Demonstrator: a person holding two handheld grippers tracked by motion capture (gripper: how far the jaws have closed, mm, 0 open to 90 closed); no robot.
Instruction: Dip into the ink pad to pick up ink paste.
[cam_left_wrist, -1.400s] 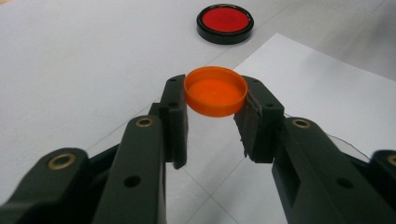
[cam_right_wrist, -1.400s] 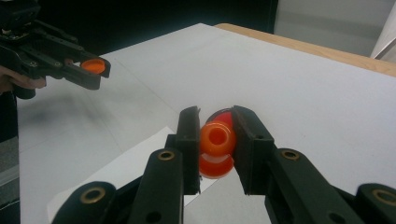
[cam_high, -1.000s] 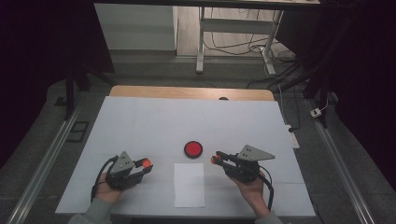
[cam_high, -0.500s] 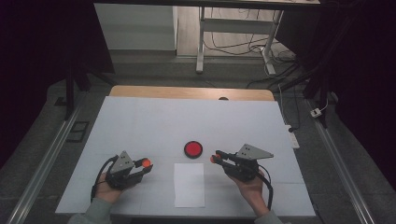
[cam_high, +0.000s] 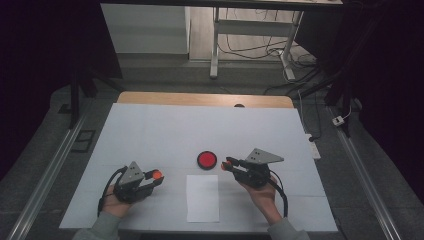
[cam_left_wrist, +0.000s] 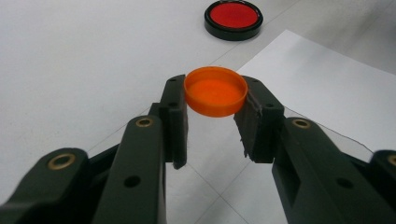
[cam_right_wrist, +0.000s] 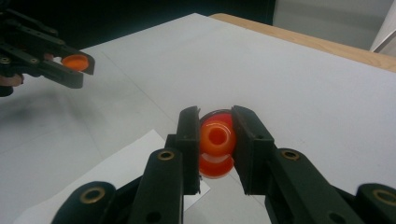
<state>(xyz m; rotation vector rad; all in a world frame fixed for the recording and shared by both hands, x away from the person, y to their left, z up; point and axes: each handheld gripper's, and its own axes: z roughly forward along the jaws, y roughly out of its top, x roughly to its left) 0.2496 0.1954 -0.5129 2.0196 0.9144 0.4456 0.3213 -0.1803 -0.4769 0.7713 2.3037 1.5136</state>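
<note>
My left gripper (cam_high: 156, 176) pinched an orange cap (cam_left_wrist: 215, 91) by its rim, held flat just above the white table cover (cam_high: 165, 130), near left of the paper sheet (cam_high: 203, 197). My right gripper (cam_high: 226, 164) clamped a small orange spool-shaped piece (cam_right_wrist: 216, 141) on the sheet's right. A red disc in a black ring (cam_high: 206, 159) lay between them, just beyond the sheet. A wooden table edge (cam_high: 205, 99) ran along the far side; past it, grey floor, desk legs (cam_high: 215, 47) and loose cables (cam_high: 250, 50) sat in a dim room.
</note>
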